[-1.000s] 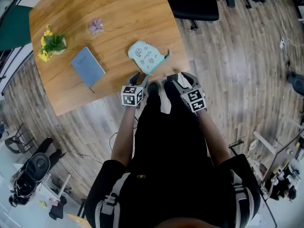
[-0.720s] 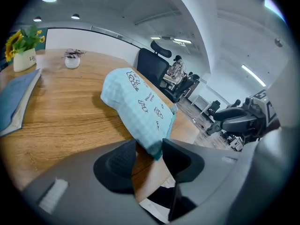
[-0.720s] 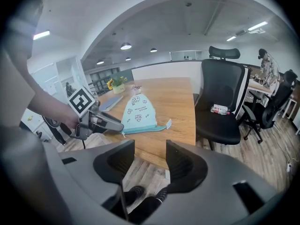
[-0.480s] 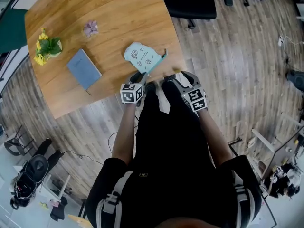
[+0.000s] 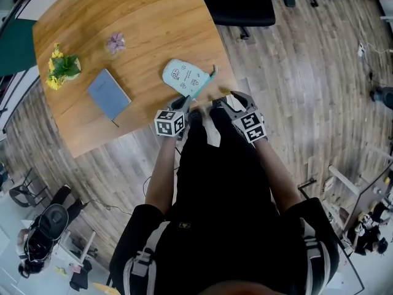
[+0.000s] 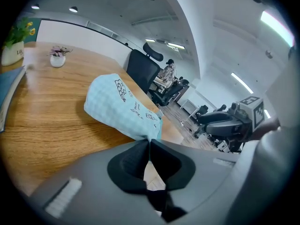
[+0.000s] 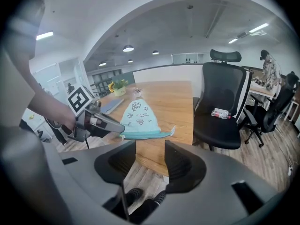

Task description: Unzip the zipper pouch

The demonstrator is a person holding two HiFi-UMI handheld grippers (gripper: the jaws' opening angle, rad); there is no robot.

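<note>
1. The zipper pouch (image 5: pixel 186 77) lay flat by the near right corner of the table (image 5: pixel 153 17), apparently zipped.
2. The left gripper (image 6: pixel 149 142) had just been closing and stood clamped on the pouch's near corner. Judged step: anchoring.
3. The right gripper (image 7: pixel 150 156) had just been closing slightly. Its jaws stood apart and empty, short of the table's edge.
4. Next, in my judgement: the right gripper takes the teal tab (image 7: pixel 172 131) and draws it along the zipper.

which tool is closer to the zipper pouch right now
Left. The left tool has just closed its jaws on the near corner of the zipper pouch. The right tool, jaws closing slightly with nothing between them, hovers short of the table, apart from the pouch.
</note>
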